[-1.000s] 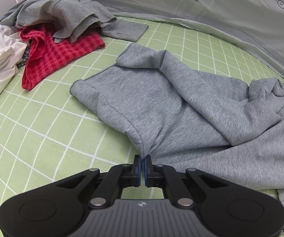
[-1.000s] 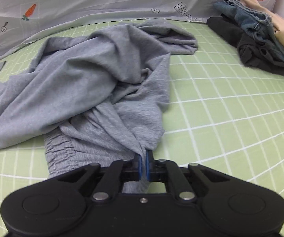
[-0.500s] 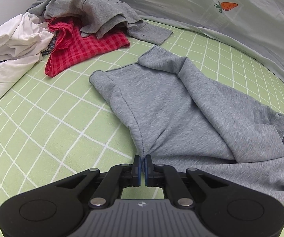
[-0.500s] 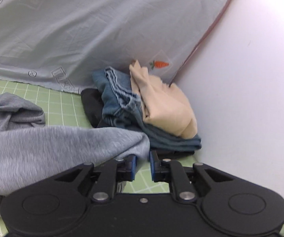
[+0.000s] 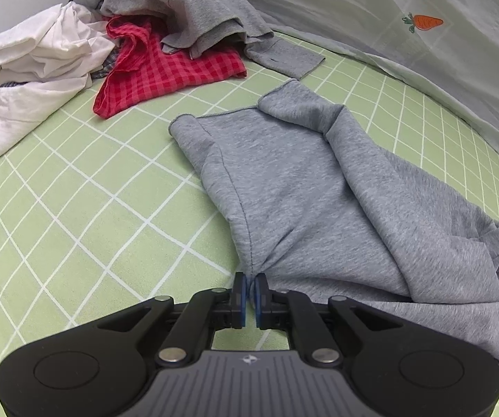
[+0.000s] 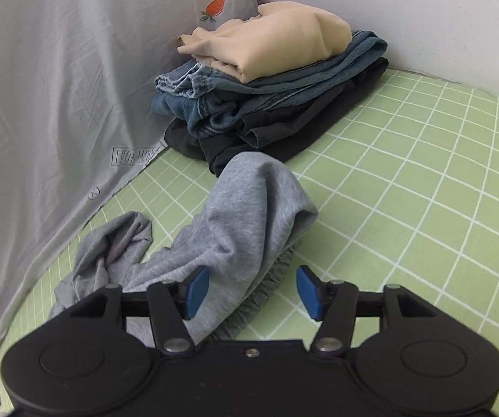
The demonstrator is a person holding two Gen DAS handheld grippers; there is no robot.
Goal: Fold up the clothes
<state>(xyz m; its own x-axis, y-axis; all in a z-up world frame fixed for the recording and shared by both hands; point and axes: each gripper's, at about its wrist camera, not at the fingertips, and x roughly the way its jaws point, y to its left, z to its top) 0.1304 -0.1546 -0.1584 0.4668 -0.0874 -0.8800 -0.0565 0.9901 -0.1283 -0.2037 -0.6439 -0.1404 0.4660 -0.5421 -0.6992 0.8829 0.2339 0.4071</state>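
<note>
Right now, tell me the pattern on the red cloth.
Red checked cloth, clearest in the left wrist view.

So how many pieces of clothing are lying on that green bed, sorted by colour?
Grey: 2, the grey sweatpants being folded and a crumpled grey top.
Red: 1, a red checked shirt.
White: 1, a rumpled white garment.
Beige: 1, a folded beige garment.
Blue: 1, folded blue jeans.
Black: 1, a folded black garment.
Total: 7
</note>
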